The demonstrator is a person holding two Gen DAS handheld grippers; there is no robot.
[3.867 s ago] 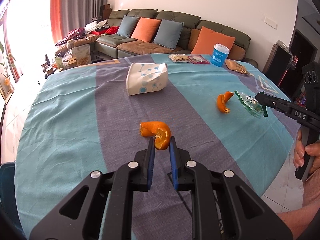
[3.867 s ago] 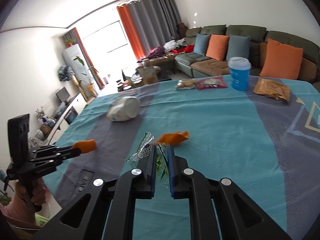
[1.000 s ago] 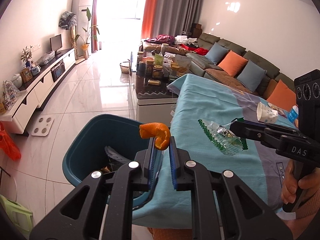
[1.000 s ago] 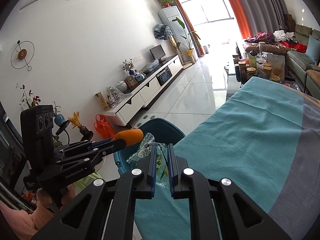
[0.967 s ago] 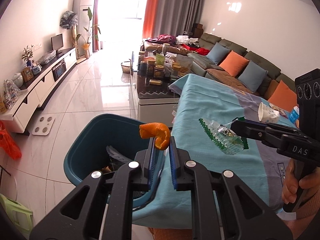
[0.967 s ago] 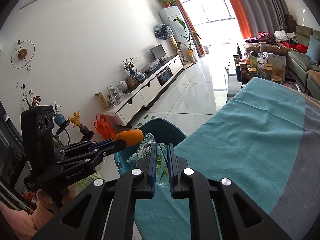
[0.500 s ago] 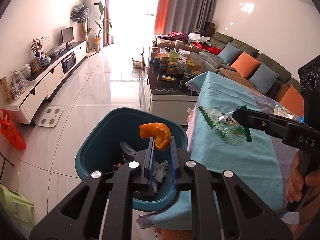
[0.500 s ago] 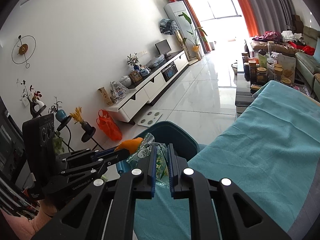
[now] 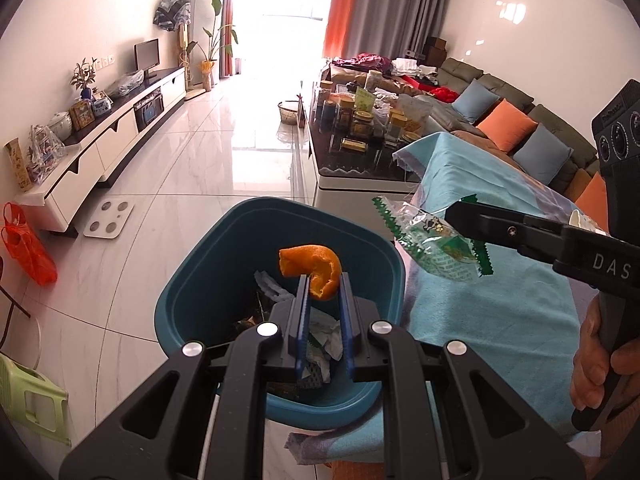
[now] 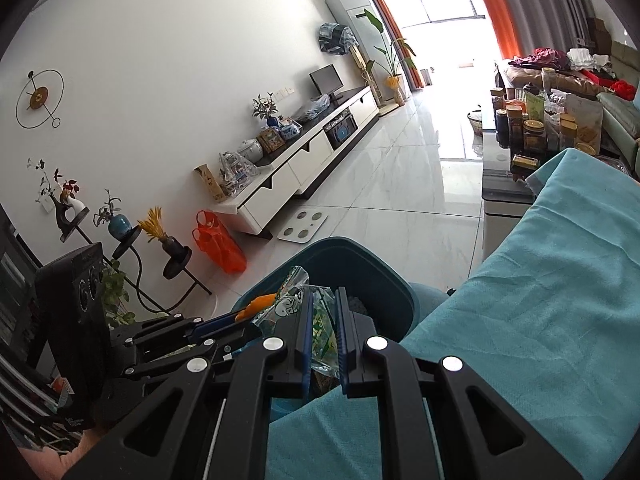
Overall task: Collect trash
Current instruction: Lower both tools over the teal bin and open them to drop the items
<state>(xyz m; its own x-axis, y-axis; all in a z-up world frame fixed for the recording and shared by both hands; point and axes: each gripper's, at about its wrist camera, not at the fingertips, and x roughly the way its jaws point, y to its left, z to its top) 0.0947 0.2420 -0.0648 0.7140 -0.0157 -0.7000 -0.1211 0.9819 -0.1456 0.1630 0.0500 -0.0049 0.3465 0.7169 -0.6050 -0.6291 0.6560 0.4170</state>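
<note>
Left gripper [image 9: 323, 280] clamped on orange peel [image 9: 311, 265], held directly above the open teal bin [image 9: 192, 280]. Right gripper [image 10: 323, 312] pinched narrow on a clear snack wrapper [image 10: 320, 322], near the bin's table-side rim, partly over the teal tablecloth [image 10: 540, 320]. Bin already holds crumpled paper and scraps. Status, judged: 2 items carried to the bin, 0 of these dropped yet. Remaining: release both; anything left on the table is out of view.

Glossy plastic bin [image 9: 208, 280]; crinkly clear wrapper [image 9: 432, 244]; matt tablecloth [image 10: 560, 320].
</note>
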